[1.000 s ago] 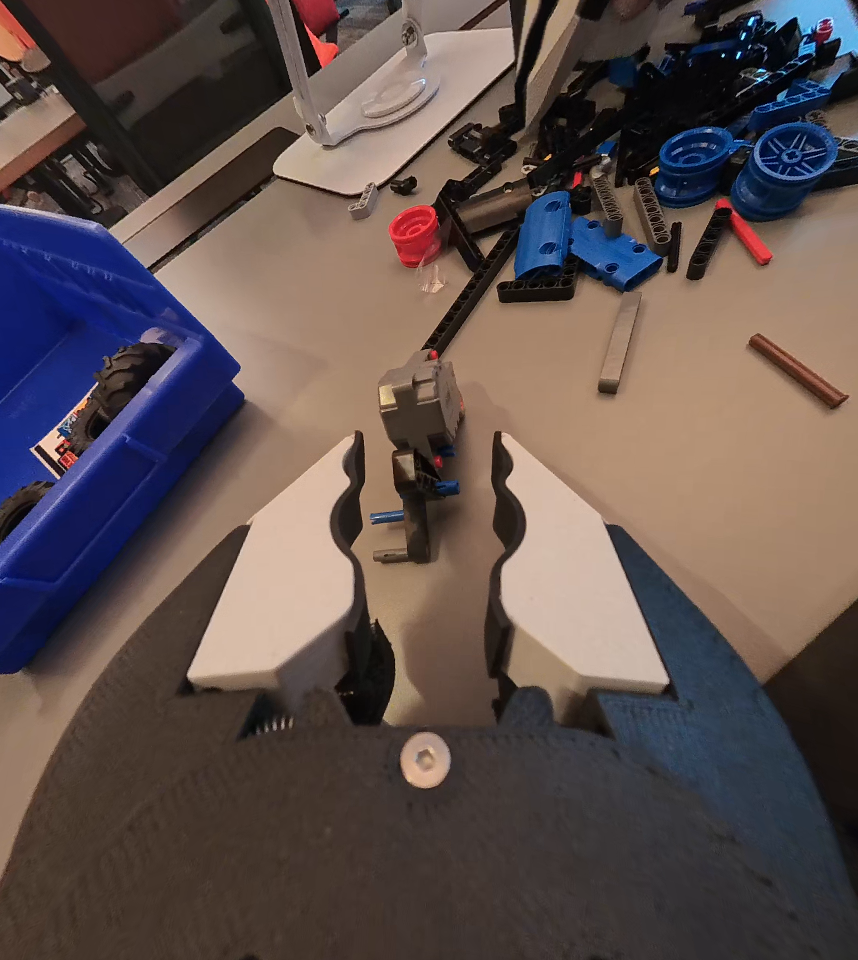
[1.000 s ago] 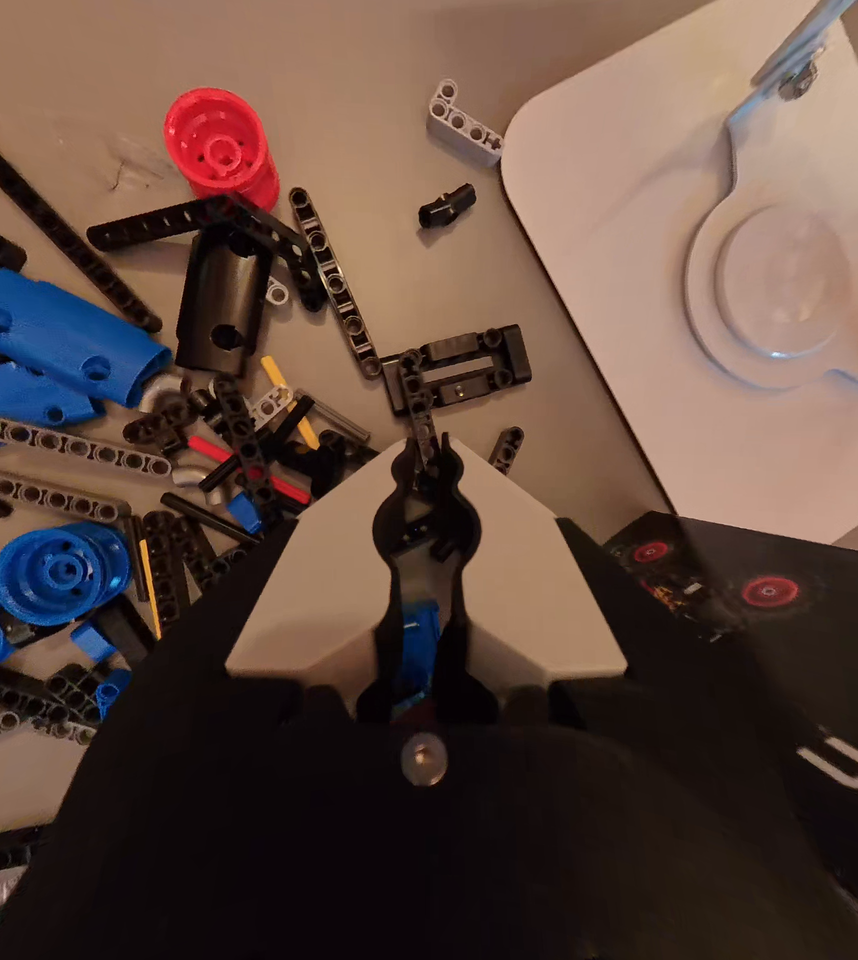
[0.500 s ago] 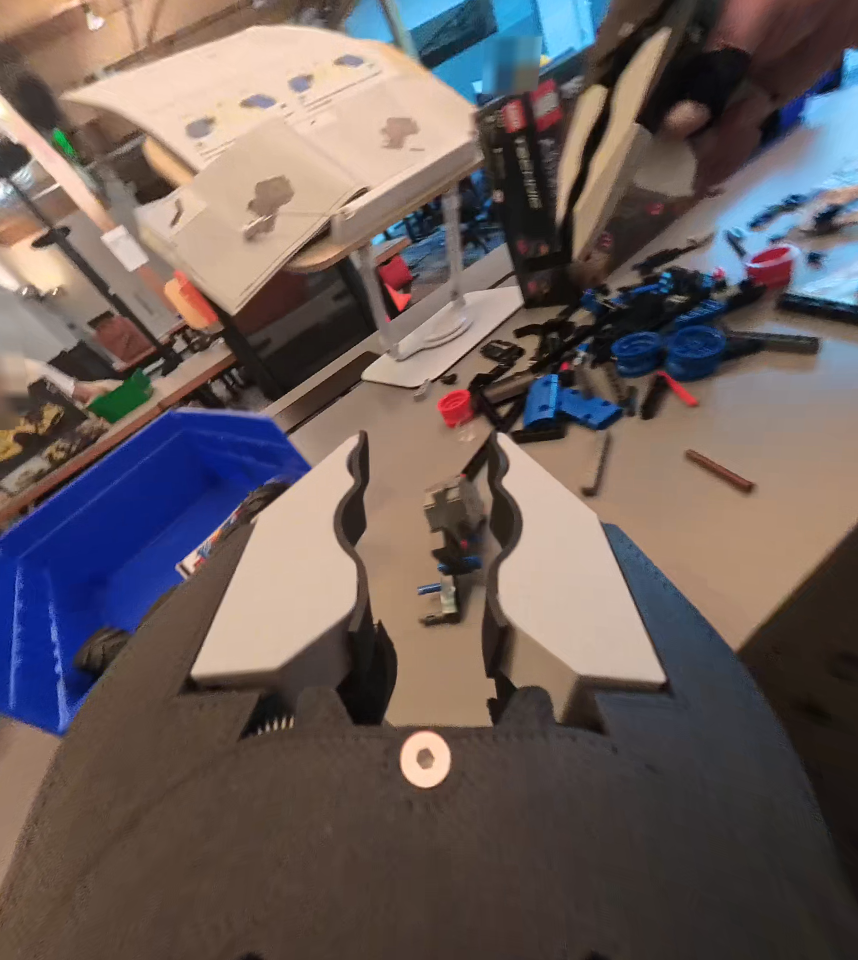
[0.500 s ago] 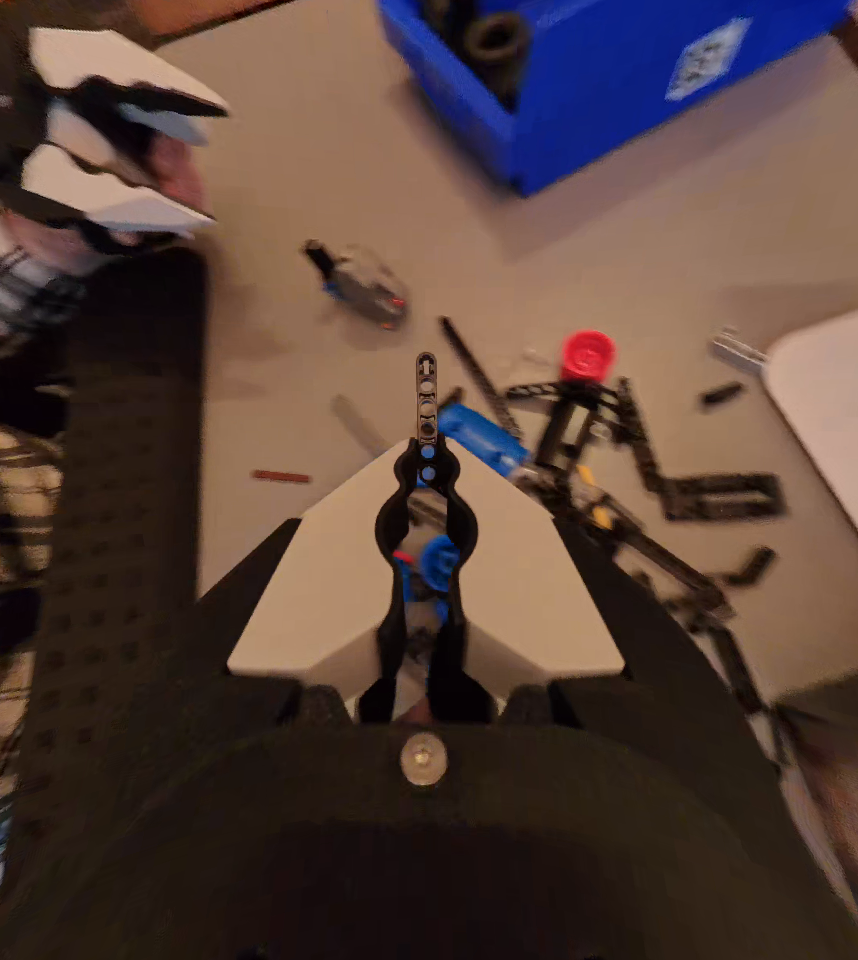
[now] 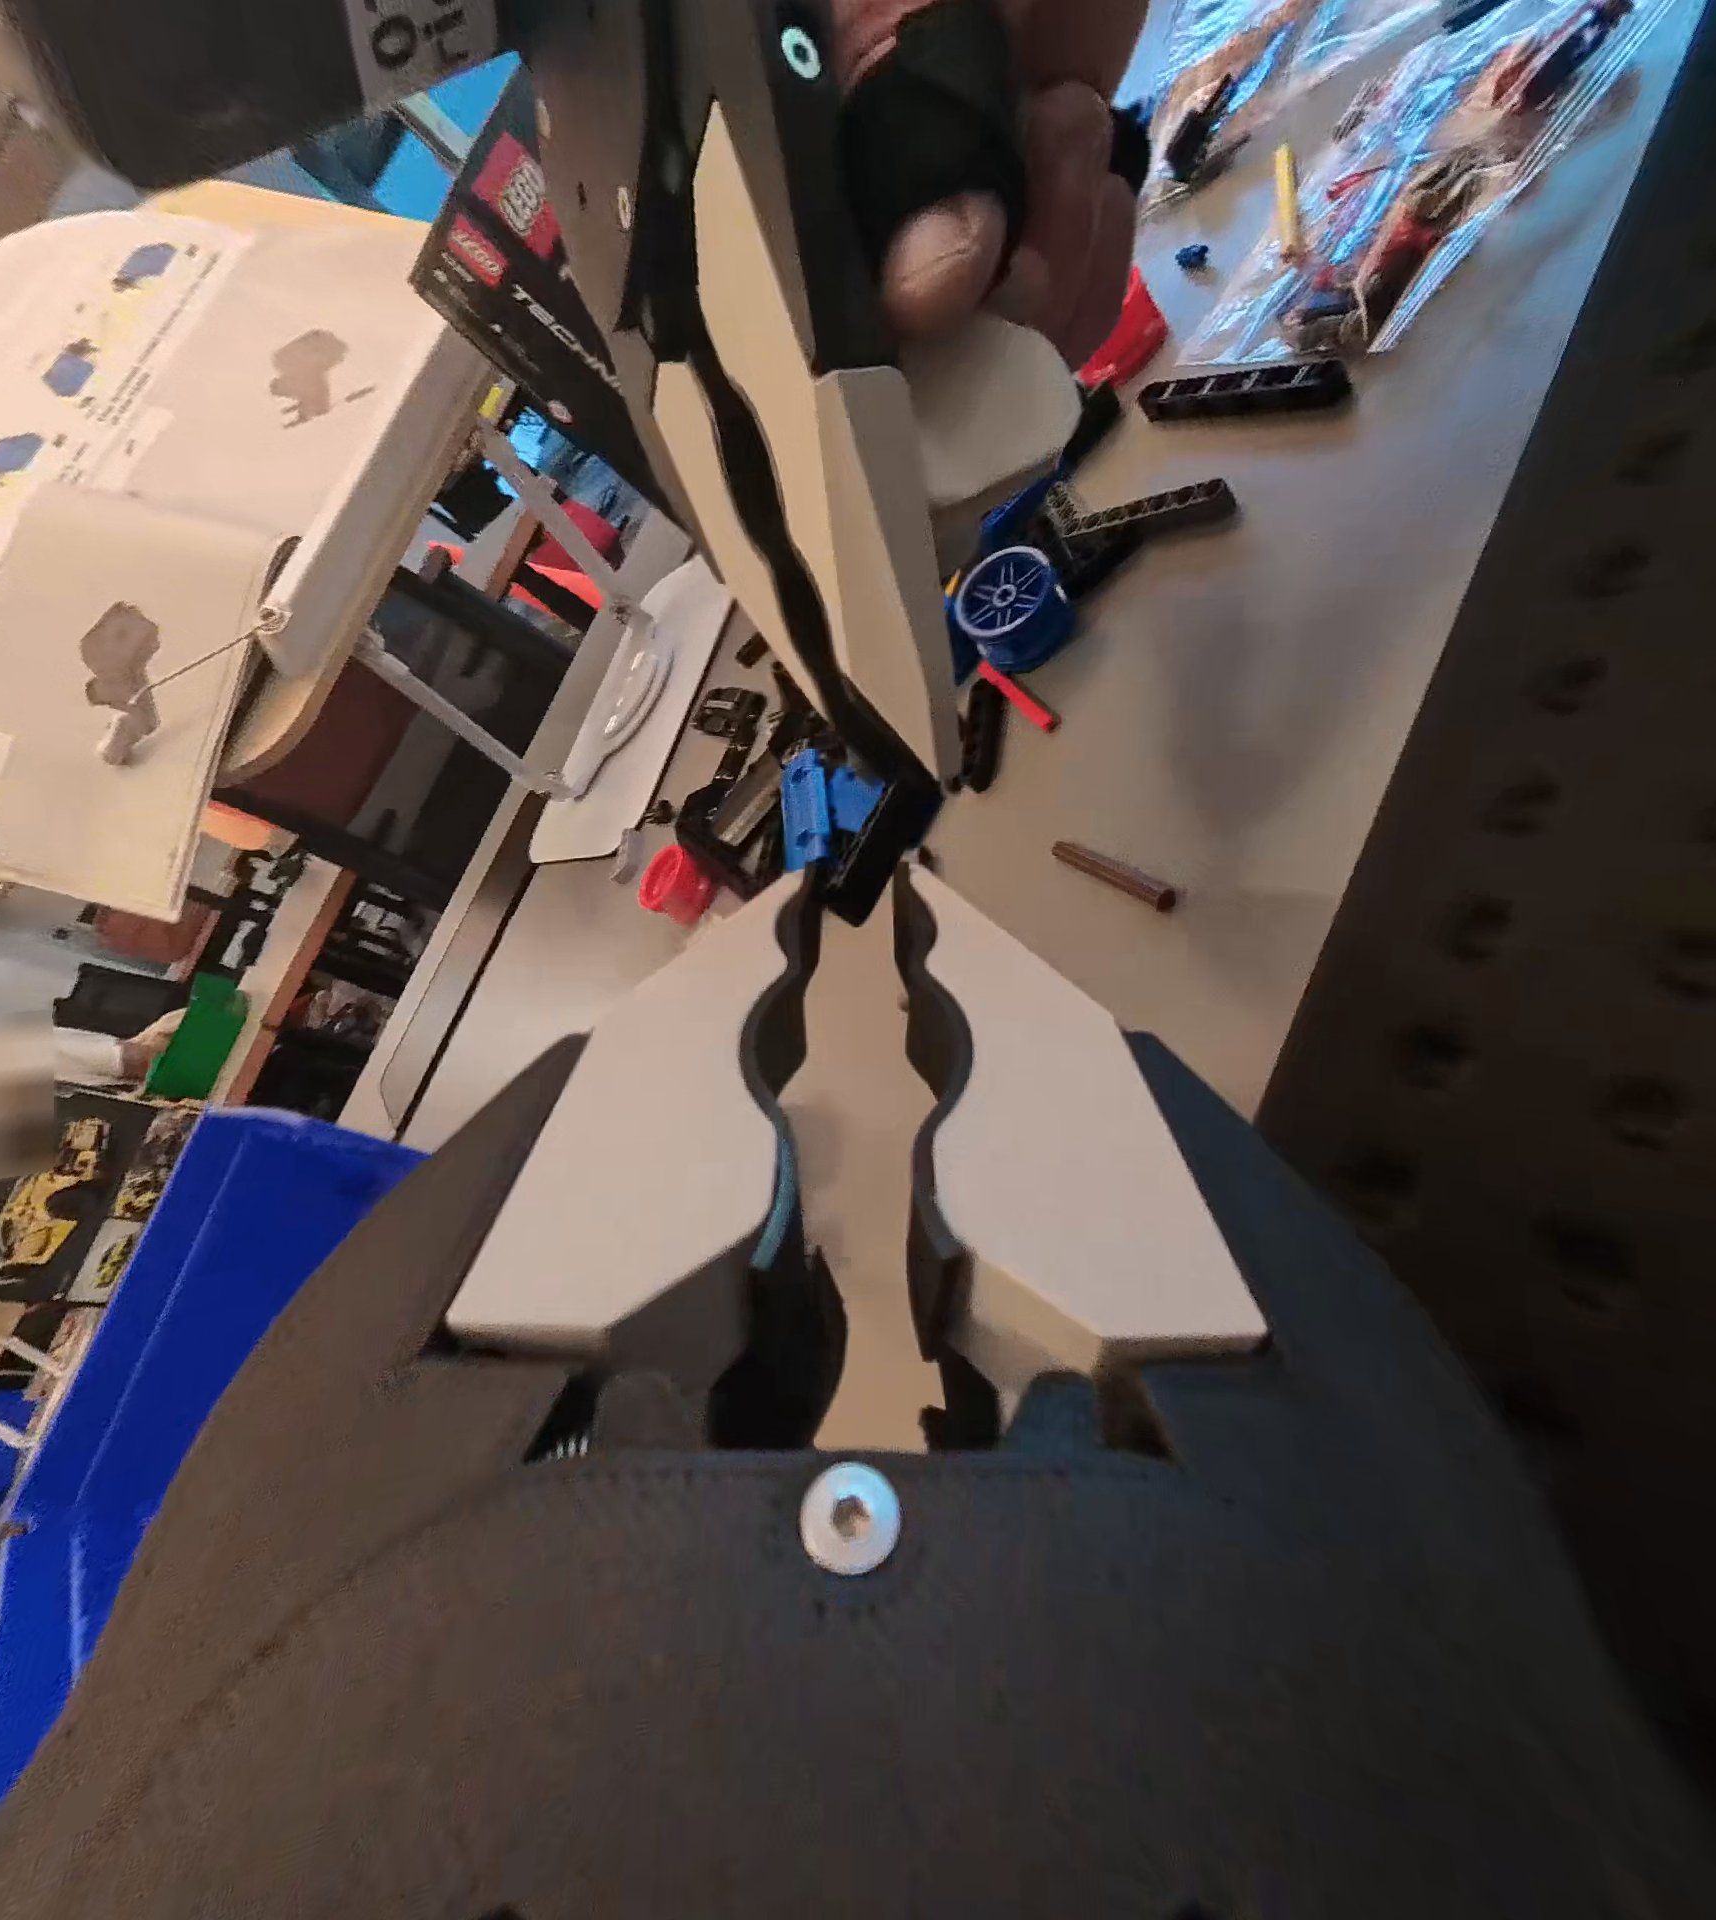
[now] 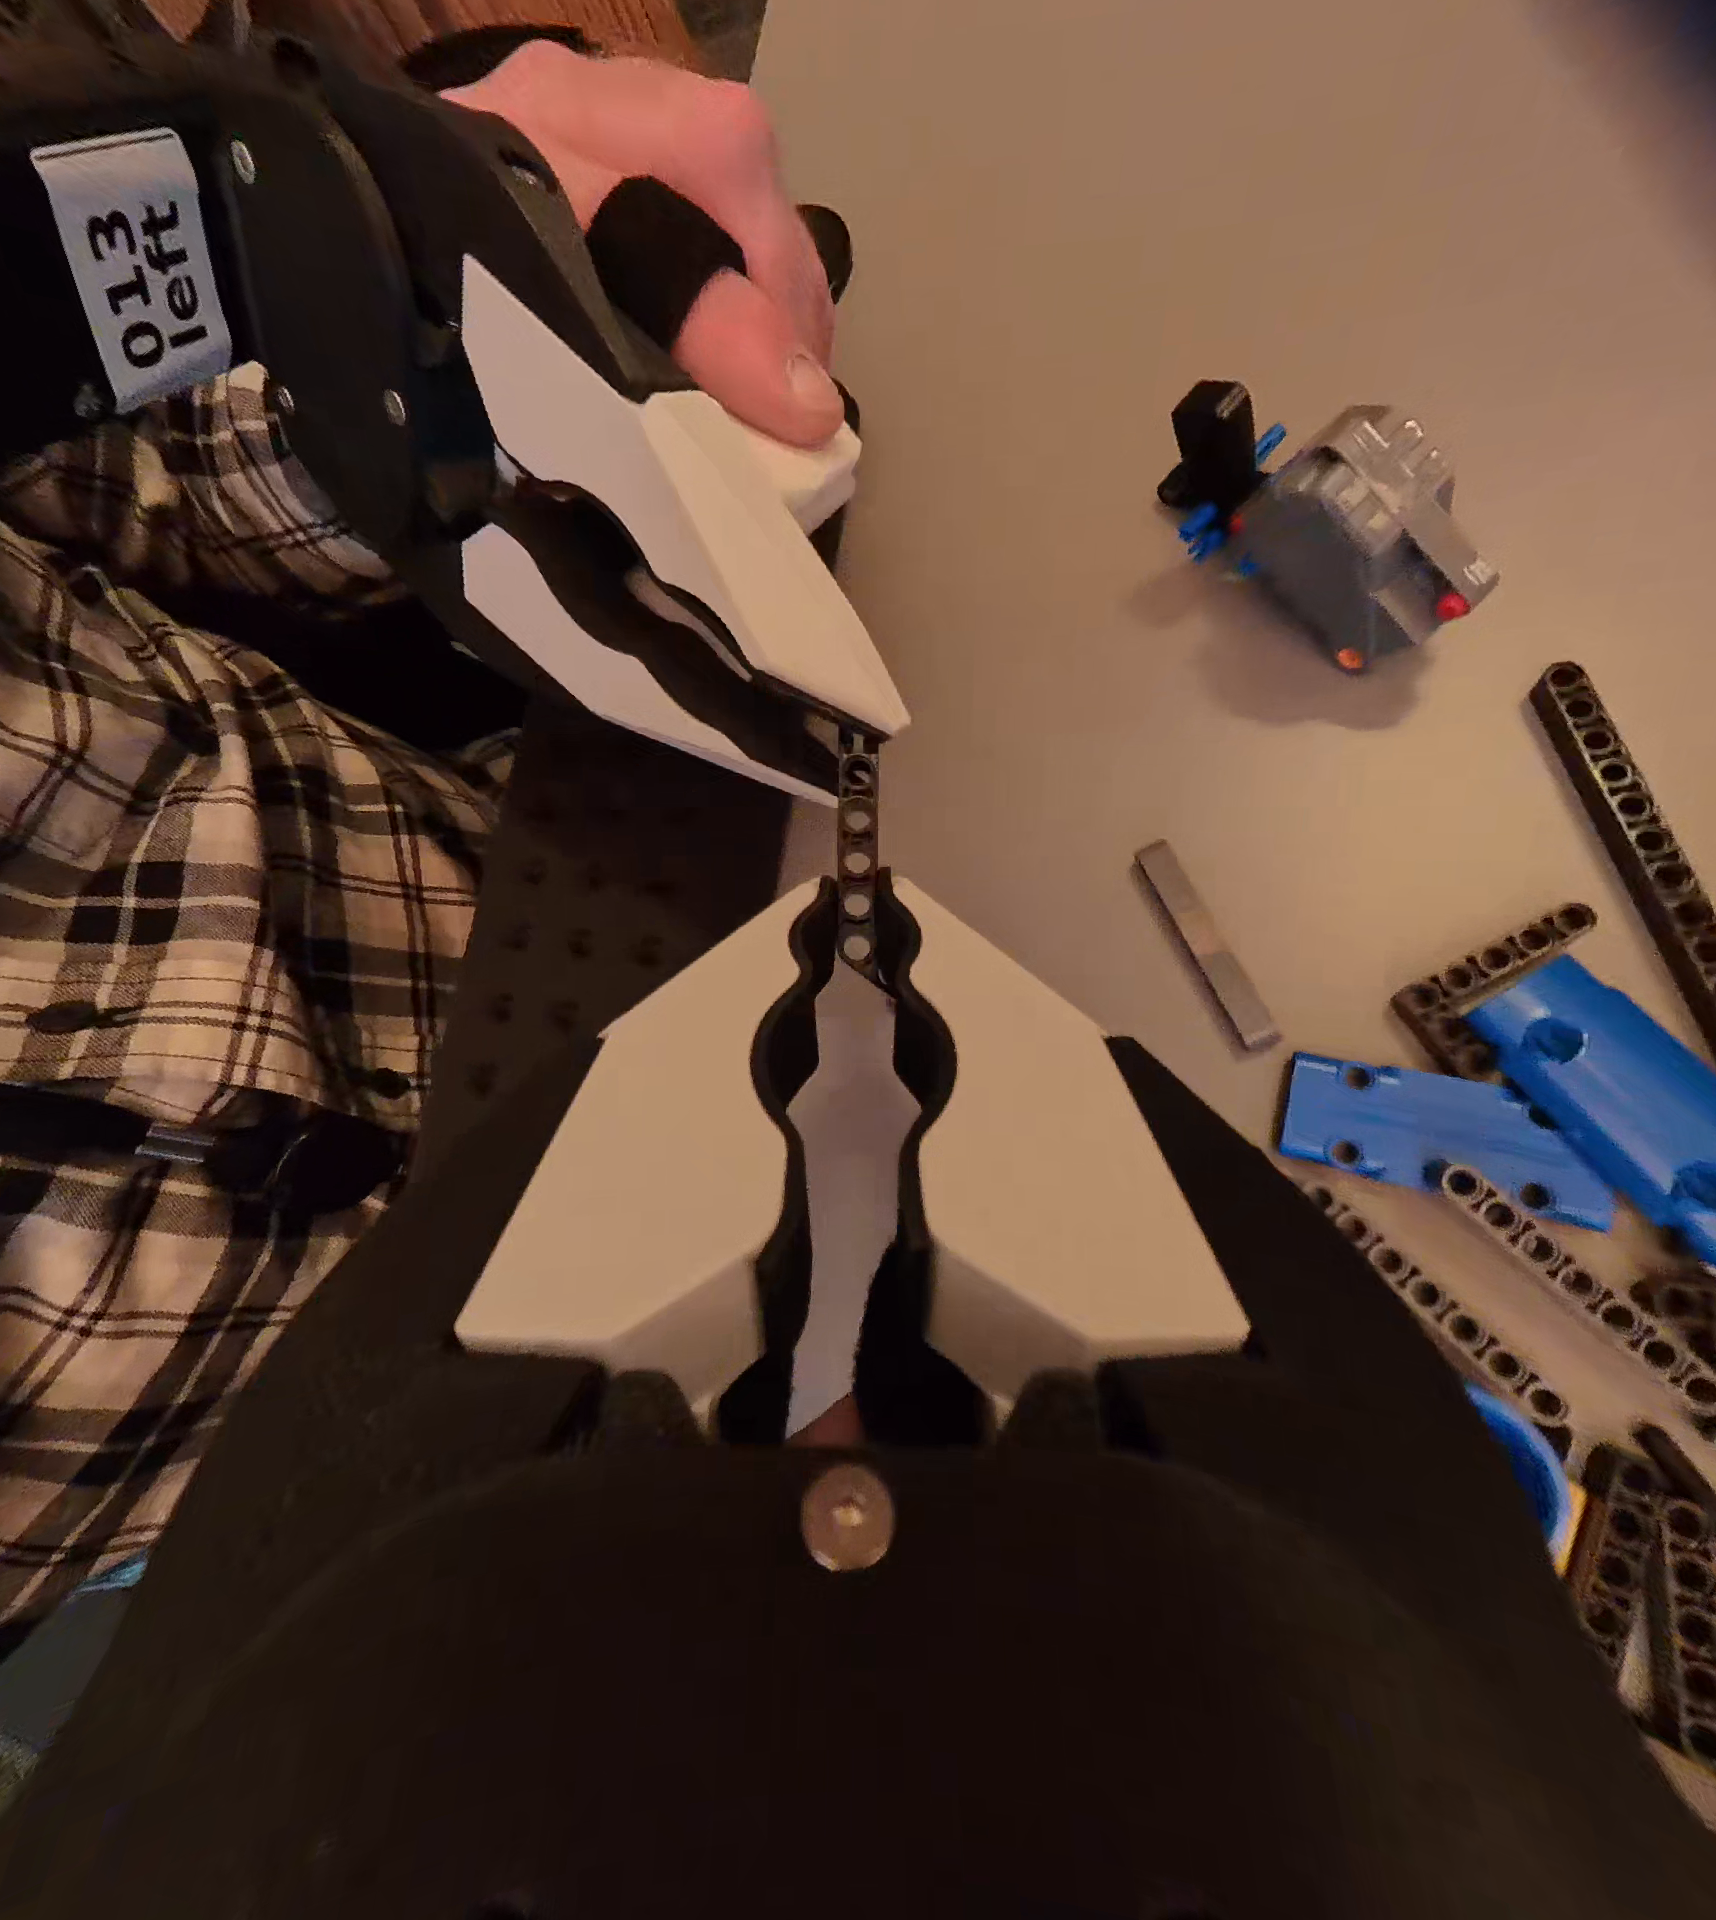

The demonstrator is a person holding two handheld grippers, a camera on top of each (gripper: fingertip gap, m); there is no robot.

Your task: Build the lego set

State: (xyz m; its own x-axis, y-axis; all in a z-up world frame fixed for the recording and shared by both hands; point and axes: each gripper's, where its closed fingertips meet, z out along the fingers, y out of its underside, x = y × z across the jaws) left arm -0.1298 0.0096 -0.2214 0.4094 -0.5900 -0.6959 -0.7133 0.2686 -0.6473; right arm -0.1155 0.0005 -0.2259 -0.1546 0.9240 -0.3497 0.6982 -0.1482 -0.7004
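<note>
My right gripper (image 6: 856,896) is shut on a thin black beam (image 6: 856,821) and holds it in the air, pointing away. My left gripper (image 6: 859,756) comes in from the upper left, and its tips close around the beam's far end. In the left wrist view my left gripper (image 5: 854,891) has only a narrow gap, filled by the beam's end (image 5: 875,847). The right gripper (image 5: 921,764) reaches down from above. A grey motor block with black and blue parts (image 6: 1353,540) lies on the table, apart from both grippers.
A pile of black beams and blue panels (image 6: 1612,1132) lies right, with a grey bar (image 6: 1207,945) beside it. A blue bin (image 5: 210,1299) stands left. An instruction booklet on a stand (image 5: 158,416), a blue wheel (image 5: 1010,603), a red wheel (image 5: 672,883) and a brown axle (image 5: 1114,876) lie beyond. Less than 4 cm separates the two grippers' tips.
The right gripper lifted the black beam from the pile and swung it toward the left gripper. The left gripper rose off the motor block, narrowed its jaws and met the beam's end.
</note>
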